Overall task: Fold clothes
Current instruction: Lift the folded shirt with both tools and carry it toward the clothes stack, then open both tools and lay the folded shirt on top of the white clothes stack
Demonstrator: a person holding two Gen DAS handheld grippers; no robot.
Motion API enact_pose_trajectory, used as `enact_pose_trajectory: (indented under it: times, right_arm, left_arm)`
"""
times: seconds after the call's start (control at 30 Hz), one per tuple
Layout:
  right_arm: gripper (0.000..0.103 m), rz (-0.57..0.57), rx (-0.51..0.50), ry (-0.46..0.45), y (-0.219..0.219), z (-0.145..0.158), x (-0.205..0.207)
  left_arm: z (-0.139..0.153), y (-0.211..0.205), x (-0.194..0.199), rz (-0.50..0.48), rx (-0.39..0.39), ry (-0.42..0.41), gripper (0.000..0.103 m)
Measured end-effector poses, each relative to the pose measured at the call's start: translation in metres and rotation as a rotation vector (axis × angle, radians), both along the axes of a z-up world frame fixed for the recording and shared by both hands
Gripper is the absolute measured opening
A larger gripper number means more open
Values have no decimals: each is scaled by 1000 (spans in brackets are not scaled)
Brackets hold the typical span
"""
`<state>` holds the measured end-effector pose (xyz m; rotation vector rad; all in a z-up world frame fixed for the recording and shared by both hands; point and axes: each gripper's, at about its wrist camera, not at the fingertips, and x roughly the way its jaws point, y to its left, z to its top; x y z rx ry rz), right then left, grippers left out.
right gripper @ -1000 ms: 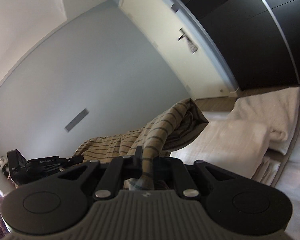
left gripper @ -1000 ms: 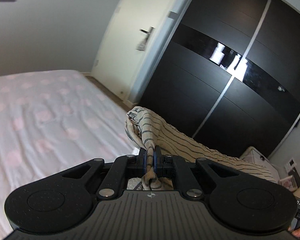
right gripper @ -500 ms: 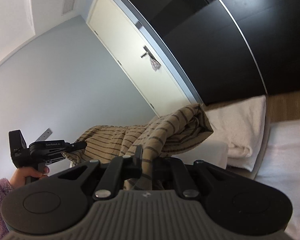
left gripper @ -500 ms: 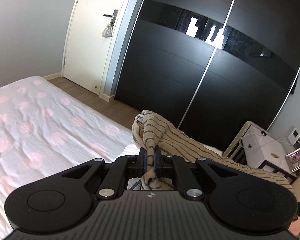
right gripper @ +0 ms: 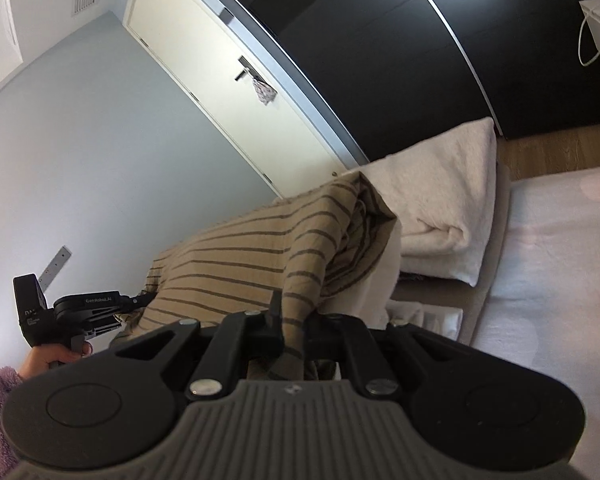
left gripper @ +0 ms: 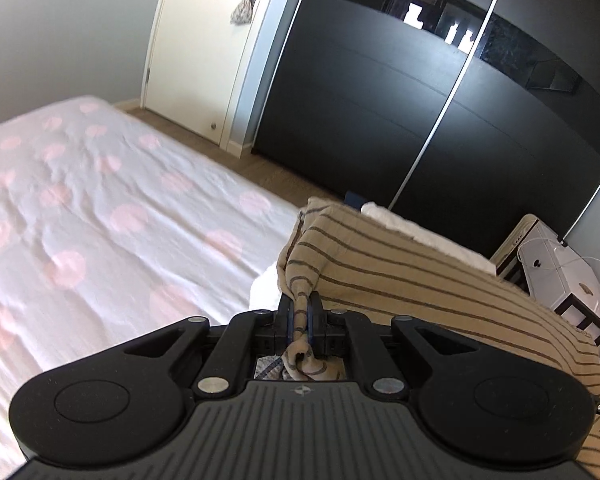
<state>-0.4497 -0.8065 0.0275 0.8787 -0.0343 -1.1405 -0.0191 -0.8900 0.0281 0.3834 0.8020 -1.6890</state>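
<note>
A beige garment with dark stripes (left gripper: 400, 264) hangs stretched in the air between my two grippers. My left gripper (left gripper: 299, 308) is shut on one bunched corner of it. My right gripper (right gripper: 294, 312) is shut on another corner of the same striped garment (right gripper: 252, 256). The cloth spans taut from one gripper to the other above the bed (left gripper: 100, 216). In the right wrist view the left gripper (right gripper: 136, 302) shows at the far left, held by a hand, with the cloth running into it.
The bed has a white cover with pink dots. Folded white towels (right gripper: 444, 196) lie stacked at the bed's edge. A black sliding wardrobe (left gripper: 420, 100) and a white door (left gripper: 204, 48) stand behind. A white bedside unit (left gripper: 556, 268) is at the right.
Both grippers have tilted downward with the garment still held; the bed fills more of each view, and the cloth now hangs lower and more spread between them.
</note>
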Motion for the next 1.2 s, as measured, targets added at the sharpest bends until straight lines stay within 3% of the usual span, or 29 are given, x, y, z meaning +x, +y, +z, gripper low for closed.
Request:
enact_pose_trajectory:
  times: [0.23, 0.37, 0.5, 0.63, 0.8, 0.93, 1.03, 1.2]
  right_arm:
    - [9, 23, 23, 23, -10, -10, 1]
    - [11, 33, 24, 42, -6, -1, -5]
    - [20, 16, 18, 75, 2, 8, -17]
    - [23, -23, 9, 110, 14, 15, -34]
    - [23, -34, -84, 168, 39, 32, -42]
    - [23, 75, -190, 212, 53, 46, -19]
    - [23, 154, -250, 246, 56, 52, 11]
    - [23, 212, -232, 319, 44, 40, 48]
  left_arm:
    - [-10, 1, 1, 26, 30, 5, 5]
    - [4, 9, 0, 8, 15, -30, 11]
    - [23, 23, 0, 19, 7, -121, 14]
    - [37, 41, 5, 83, 32, -193, 15]
    - [55, 68, 5, 105, -28, -157, 15]
    - [64, 83, -15, 21, -102, -126, 15]
    - [60, 85, -34, -39, -106, -119, 15]
    - [36, 86, -46, -35, -82, -149, 15]
